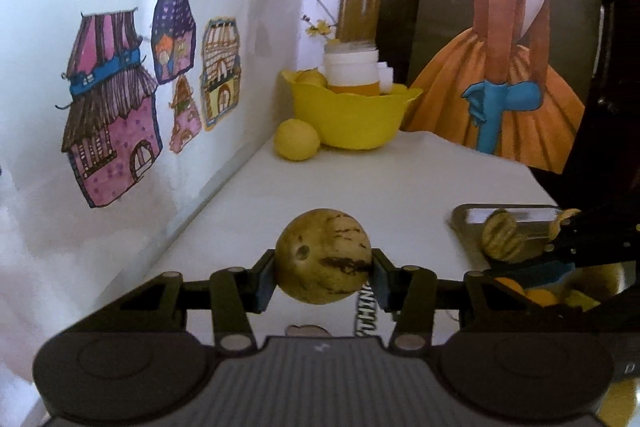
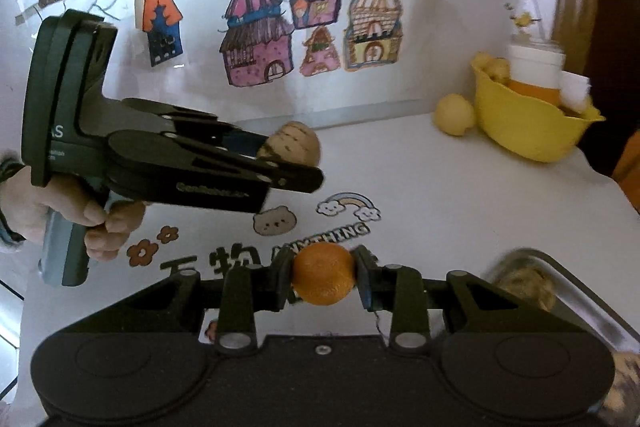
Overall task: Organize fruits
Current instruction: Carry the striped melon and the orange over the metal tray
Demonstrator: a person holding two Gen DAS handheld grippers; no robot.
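showing a tan fruit (image 1: 322, 257), brown-streaked, possibly a small melon.

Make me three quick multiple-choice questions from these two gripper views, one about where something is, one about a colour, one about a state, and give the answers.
1. Where does the lone lemon lie?
A. inside the metal tray
B. on the table beside the yellow bowl
C. in a gripper

2. What colour is the fruit in the right gripper?
A. orange
B. green
C. purple

3. What is the left gripper doing?
A. hanging open and empty
B. gripping the bowl's rim
C. clamped on a tan streaked fruit

Answers: B, it rests against the bowl's base; A, an orange sits between the pads; C, both pads press its sides.
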